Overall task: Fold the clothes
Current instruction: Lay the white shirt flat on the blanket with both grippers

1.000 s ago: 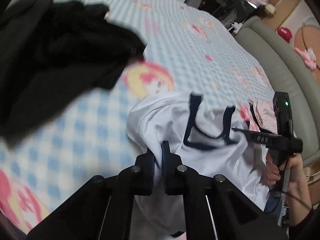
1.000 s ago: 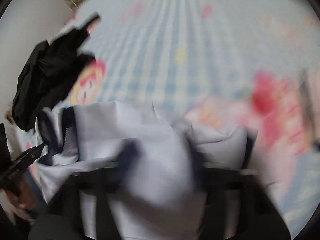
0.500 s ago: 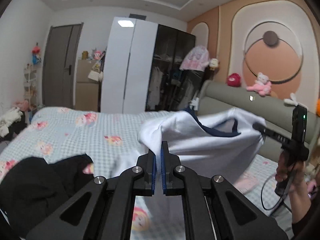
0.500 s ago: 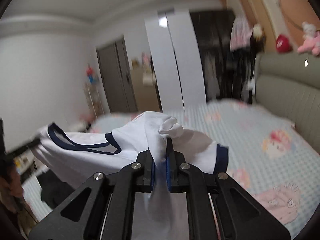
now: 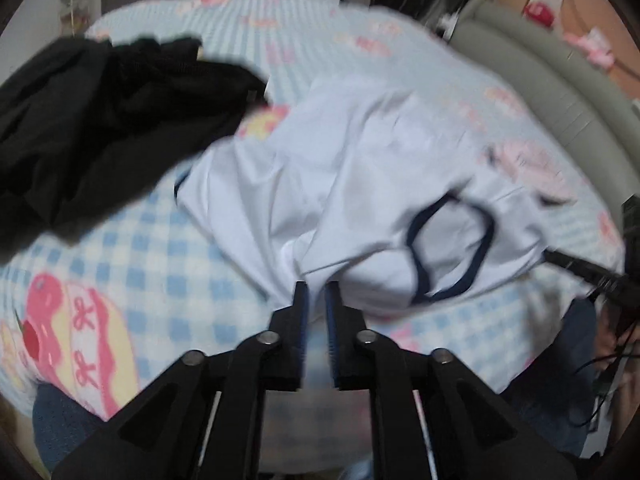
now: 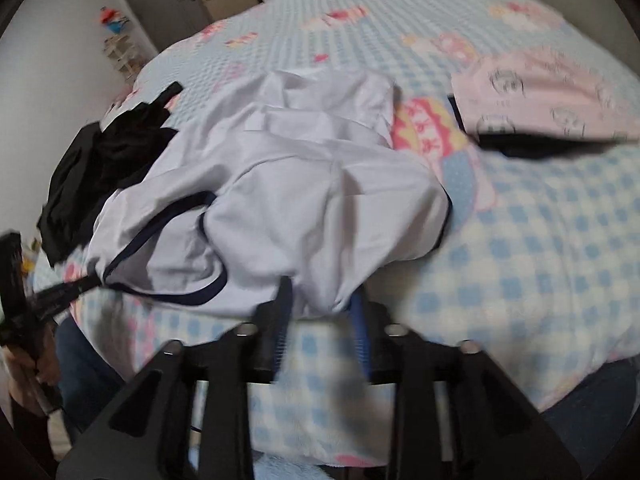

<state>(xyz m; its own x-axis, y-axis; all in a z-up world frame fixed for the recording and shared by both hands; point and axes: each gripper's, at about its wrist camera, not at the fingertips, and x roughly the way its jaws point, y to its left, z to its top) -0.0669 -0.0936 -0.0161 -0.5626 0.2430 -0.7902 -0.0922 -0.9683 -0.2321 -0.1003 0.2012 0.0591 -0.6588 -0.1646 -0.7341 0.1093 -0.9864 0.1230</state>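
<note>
I see the white navy-trimmed shirt (image 5: 360, 184) lying crumpled on the checkered bedspread (image 5: 132, 264). My left gripper (image 5: 316, 300) is slightly parted, gripping nothing; right gripper (image 6: 320, 312) wide apart around the shirt's near edge. Black clothes (image 5: 100, 120) beside it.

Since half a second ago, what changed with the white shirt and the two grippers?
The white shirt came down from mid-air onto the checked bedspread and now lies spread there. Both the left gripper and the right gripper have opened from a tight clamp; the shirt edge sits between the parted fingers, apparently released. The black clothes pile and the pink garment stayed put.
</note>
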